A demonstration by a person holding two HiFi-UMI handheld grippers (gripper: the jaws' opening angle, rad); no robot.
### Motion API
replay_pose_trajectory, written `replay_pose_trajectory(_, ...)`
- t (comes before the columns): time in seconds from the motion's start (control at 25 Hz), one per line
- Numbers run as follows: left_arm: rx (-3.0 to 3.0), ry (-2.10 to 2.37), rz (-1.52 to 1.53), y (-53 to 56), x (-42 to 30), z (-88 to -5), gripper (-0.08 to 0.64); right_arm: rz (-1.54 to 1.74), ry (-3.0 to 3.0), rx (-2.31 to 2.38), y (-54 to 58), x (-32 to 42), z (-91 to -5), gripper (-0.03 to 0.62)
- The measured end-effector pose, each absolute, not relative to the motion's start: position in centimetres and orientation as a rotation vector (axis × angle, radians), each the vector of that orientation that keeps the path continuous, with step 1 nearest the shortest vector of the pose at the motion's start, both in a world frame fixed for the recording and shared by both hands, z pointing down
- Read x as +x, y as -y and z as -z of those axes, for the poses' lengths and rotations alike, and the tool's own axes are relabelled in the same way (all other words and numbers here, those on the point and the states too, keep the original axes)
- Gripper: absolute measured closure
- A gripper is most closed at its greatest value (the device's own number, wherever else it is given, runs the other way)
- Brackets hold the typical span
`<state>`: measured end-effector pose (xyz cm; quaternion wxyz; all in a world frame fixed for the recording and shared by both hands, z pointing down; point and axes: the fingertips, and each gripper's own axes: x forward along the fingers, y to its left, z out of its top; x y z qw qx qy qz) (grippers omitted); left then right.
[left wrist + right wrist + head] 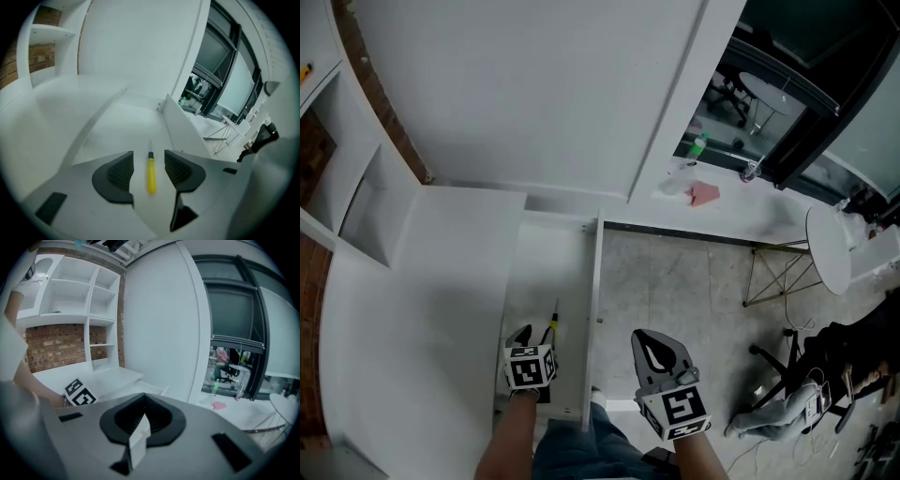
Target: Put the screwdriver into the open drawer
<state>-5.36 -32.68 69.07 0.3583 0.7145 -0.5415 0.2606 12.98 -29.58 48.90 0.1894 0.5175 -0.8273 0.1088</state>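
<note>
A slim screwdriver with a yellow handle and thin metal shaft (552, 330) lies flat on the floor of the open white drawer (546, 267), near the drawer's front end and close to its right side wall, with the shaft pointing toward the back of the drawer. The left tongs (536, 336) hang over it, angled downward. In the left gripper view the left tongs (149, 157) stand apart at a middling width, and the screwdriver (151, 174) shows in the gap between the two dark ribbed pads (119, 172), clear of both and resting on the drawer floor (126, 124). The right tongs (657, 352) hover to the right of the drawer's side wall, over the grey mottled floor (684, 281), well apart from the screwdriver. In the right gripper view the right tongs (143, 416) are pressed together and grip nothing that can be made out. That view also catches the black-and-white marker cube of the left gripper (78, 393) low on the left, with white open shelves against a red brick wall (56, 345) behind it. The white bench top (422, 281) lies left of the drawer, and each gripper sits at the end of a bare forearm (511, 441) at the bottom of the head view.
</note>
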Motion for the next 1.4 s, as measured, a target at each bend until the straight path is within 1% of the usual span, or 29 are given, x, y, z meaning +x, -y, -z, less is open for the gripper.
replay_pose_trajectory(0.28, 1.968, 1.558, -0.523, 33.0, -8.1, -60.0, 0.342, -0.252, 2.381, 1.525, 30.3, 13.9, -44.6, 0.581)
replay_pose_trajectory(0.56, 2.259, 1.693, -0.446, 32.5, -9.9, -50.4, 0.367, -0.101, 2.489, 1.572, 30.6, 12.9, -40.1, 0.581)
replay_pose_trajectory(0.68, 2.302, 1.758, -0.369, 31.6, -10.9, -47.2, 0.404, -0.080, 2.514, 1.555, 29.9, 12.4, -39.4, 0.581)
replay_pose_trajectory(0.72, 2.301, 1.790, -0.342, 31.4, -11.3, -46.3, 0.429, -0.071, 2.523, 1.547, 29.7, 12.2, -39.1, 0.581)
replay_pose_trajectory(0.76, 2.299, 1.829, -0.322, 31.2, -11.6, -45.3, 0.471, -0.062, 2.530, 1.539, 29.5, 12.0, -38.9, 0.581)
replay_pose_trajectory(0.8, 2.301, 1.868, -0.314, 30.9, -12.0, -44.5, 0.529, -0.055, 2.536, 1.535, 29.3, 11.9, -38.7, 0.581)
replay_pose_trajectory(0.84, 2.311, 1.900, -0.319, 30.7, -12.1, -43.8, 0.548, -0.049, 2.541, 1.533, 29.1, 11.9, -38.6, 0.581)
replay_pose_trajectory(0.96, 2.390, 1.933, -0.321, 30.1, -11.6, -41.6, 0.548, -0.024, 2.564, 1.533, 28.7, 11.7, -37.8, 0.581)
replay_pose_trajectory(1.4, 2.590, 2.005, -0.133, 27.9, -11.0, -34.0, 0.548, 0.087, 2.692, 1.541, 27.6, 10.5, -32.8, 0.583)
